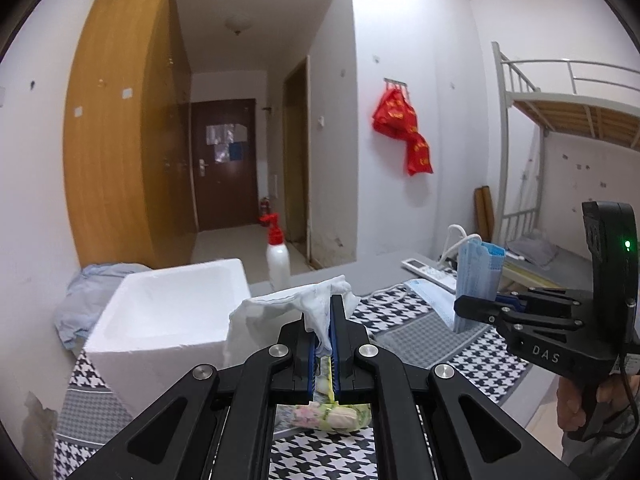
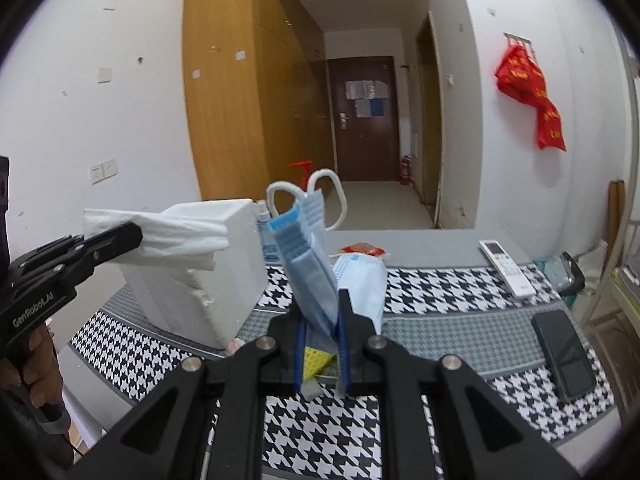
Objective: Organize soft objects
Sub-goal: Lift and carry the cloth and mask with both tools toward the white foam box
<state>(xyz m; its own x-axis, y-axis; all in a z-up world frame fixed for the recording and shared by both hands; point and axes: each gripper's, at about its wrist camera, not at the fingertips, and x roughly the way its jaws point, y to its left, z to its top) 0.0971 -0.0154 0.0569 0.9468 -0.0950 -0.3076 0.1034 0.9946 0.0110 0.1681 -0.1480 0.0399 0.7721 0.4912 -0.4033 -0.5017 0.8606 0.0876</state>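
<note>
White crumpled tissue (image 1: 316,304) pinched in left tongs (image 1: 325,344), raised beside open white foam box (image 1: 168,312). Right tongs (image 2: 322,332) clamped on folded blue face masks (image 2: 308,264). Box looks empty (nothing binned yet). Packaged mask (image 2: 366,292), remote (image 2: 506,266), phone (image 2: 564,354) left on houndstooth counter (image 2: 440,280); spray bottle (image 1: 279,260) nearby.

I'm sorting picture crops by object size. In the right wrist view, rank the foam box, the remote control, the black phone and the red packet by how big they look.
1. foam box
2. black phone
3. remote control, though it sits farther from the camera, so the gap is unsure
4. red packet
</note>
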